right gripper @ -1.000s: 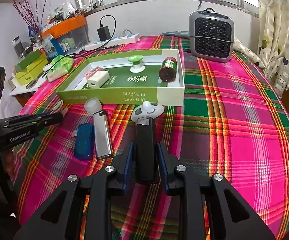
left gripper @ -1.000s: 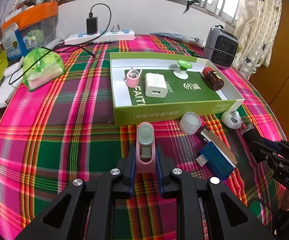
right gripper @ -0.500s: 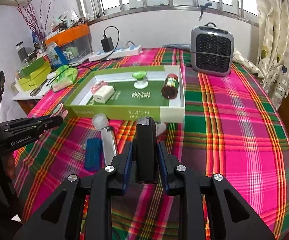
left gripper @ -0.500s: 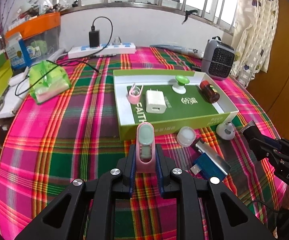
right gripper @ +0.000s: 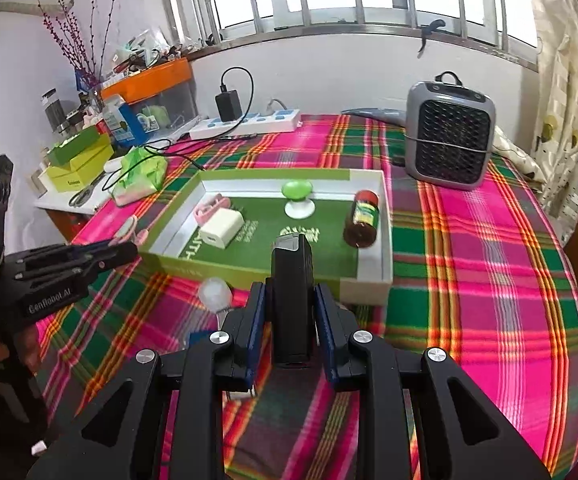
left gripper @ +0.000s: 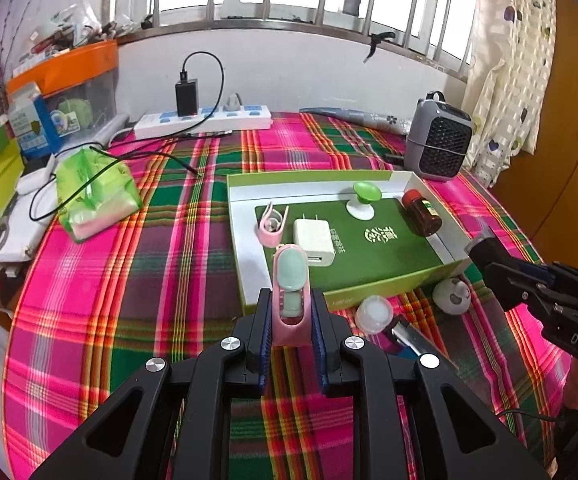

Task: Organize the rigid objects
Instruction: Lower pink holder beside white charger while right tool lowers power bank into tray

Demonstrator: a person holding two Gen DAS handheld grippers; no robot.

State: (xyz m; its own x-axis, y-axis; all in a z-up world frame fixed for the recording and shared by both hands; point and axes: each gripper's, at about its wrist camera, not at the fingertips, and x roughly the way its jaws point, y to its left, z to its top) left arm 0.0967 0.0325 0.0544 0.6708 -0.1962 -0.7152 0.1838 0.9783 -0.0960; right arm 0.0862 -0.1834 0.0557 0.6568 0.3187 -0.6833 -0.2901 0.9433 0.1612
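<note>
the left hand-held gripper (left gripper: pixel 291 320) clamps a pink clip (left gripper: pixel 290 284); the right hand-held gripper (right gripper: pixel 291 316) clamps a black device (right gripper: pixel 292 300). carry both clear over the green box (right gripper: pixel 385 240) wall, then release low in bare spots.

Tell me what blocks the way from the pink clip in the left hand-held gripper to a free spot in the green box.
Nothing visible blocks it. The pink clip is clamped in the left hand-held gripper, above the near wall of the green box. Just beyond lie the white charger and another pink clip; bare floor shows right of the charger.
</note>
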